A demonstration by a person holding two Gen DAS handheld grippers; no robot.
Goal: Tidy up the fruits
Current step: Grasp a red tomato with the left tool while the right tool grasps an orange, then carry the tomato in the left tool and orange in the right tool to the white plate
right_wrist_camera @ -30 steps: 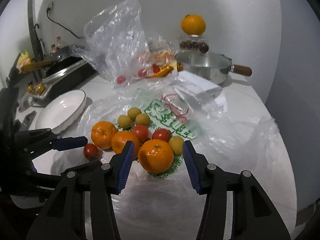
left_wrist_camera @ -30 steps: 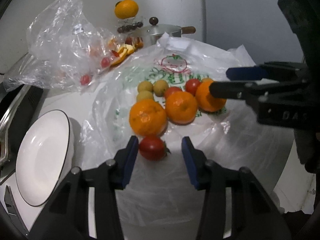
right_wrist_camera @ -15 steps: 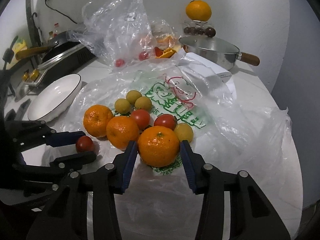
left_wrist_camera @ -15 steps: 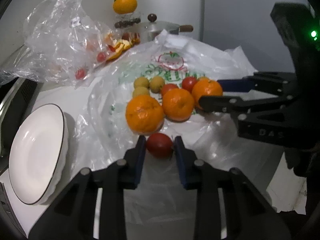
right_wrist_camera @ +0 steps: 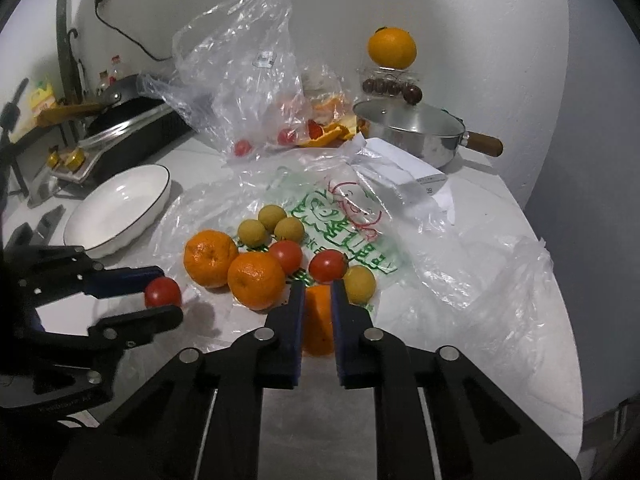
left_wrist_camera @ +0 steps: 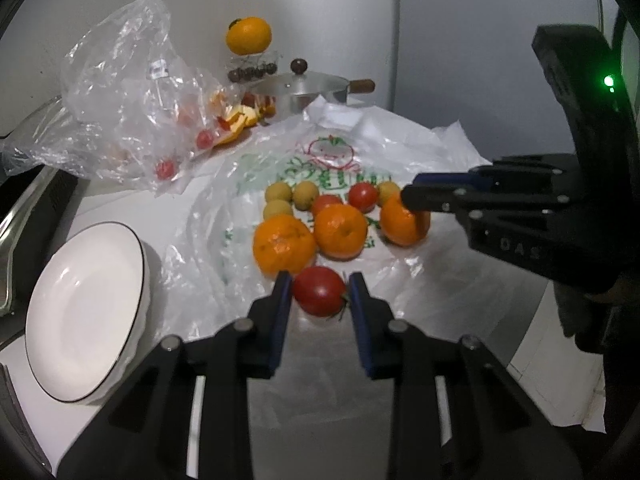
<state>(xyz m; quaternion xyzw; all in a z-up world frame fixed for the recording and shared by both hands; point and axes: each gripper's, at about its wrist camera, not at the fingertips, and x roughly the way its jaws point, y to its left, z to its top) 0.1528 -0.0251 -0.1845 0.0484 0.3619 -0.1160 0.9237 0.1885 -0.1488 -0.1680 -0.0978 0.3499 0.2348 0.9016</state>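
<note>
So a red tomato (left_wrist_camera: 320, 296) is gripped by the left tool (left_wrist_camera: 320, 300) at the near edge of the fruit pile, on the printed plastic bag (left_wrist_camera: 400, 160). Just right of it, an orange (right_wrist_camera: 318, 320) is clamped in the right tool (right_wrist_camera: 317, 320). A white plate (left_wrist_camera: 80, 312) is seen far left on the surface (right_wrist_camera: 500, 208).

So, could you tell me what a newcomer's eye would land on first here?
Probably the two grips: the left tongs clamp a red tomato at the near edge of the fruit pile, while the right tongs squeeze an orange. Next, the lone orange perched on a clear box by the wall.
</note>
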